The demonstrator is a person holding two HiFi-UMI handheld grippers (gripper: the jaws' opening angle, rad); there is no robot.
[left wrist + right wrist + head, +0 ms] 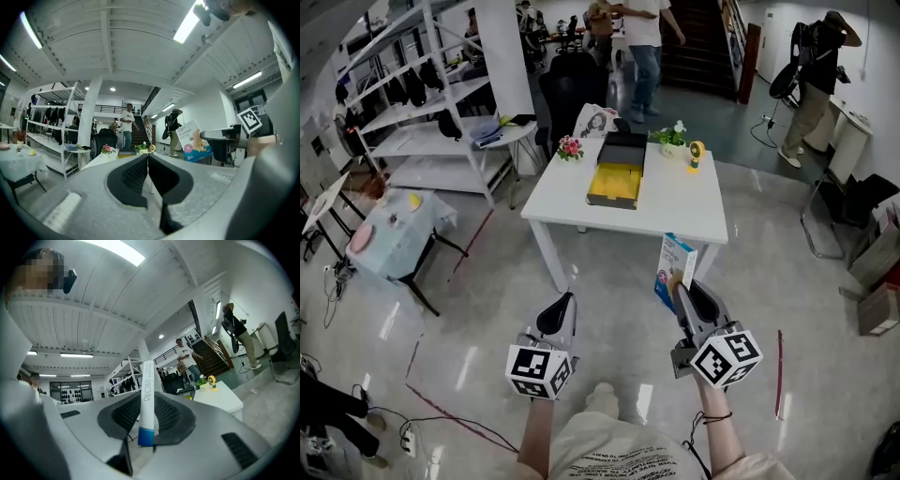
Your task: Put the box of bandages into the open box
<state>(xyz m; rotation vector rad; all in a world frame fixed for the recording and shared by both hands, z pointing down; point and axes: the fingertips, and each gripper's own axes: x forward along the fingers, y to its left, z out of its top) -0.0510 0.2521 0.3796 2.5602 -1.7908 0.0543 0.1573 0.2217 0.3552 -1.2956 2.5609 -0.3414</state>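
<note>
My right gripper [687,292] is shut on the box of bandages [675,269], a thin white and blue carton held upright in the air in front of the white table [694,202]. In the right gripper view the carton's narrow edge [147,401] stands between the two black pads [171,413]. The open box [614,184], yellow inside with a black lid raised behind it, rests on the table's middle, well beyond the carton. My left gripper [557,312] hangs shut and empty to the left, below the table's near edge; its view shows the jaws meeting [148,158] and the carton [196,140] off to the right.
On the table's back edge stand a pink flower pot [570,147], a green plant [674,136] and a small yellow fan [695,155]. A black chair [567,89] sits behind the table. A side table [394,225] and shelving [422,84] are at the left; people stand at the back.
</note>
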